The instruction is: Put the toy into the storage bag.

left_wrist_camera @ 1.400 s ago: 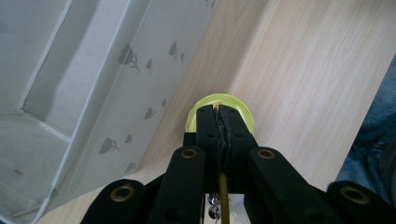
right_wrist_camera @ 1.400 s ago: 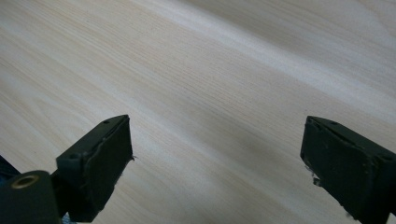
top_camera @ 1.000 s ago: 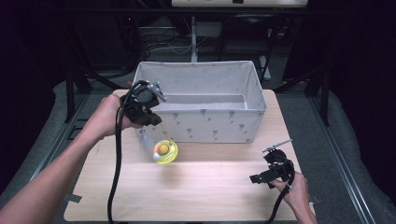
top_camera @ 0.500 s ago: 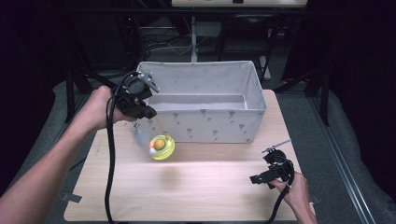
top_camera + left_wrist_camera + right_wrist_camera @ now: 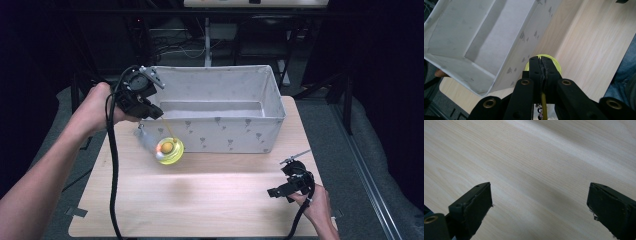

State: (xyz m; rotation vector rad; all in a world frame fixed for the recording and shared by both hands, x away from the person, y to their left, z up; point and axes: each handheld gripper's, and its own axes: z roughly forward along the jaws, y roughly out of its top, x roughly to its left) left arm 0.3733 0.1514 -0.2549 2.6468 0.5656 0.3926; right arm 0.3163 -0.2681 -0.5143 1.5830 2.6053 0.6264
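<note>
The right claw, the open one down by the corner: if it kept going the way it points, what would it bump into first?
Most likely the bare wooden table. The right claw is open with nothing between its jaws, and its own view looks straight onto wood. How far off the wood lies is unclear.

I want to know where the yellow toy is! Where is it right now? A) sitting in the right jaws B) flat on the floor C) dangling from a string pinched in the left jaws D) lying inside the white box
C: the yellow toy hangs in front of the white box on a string that the left gripper pinches with shut jaws.
</note>
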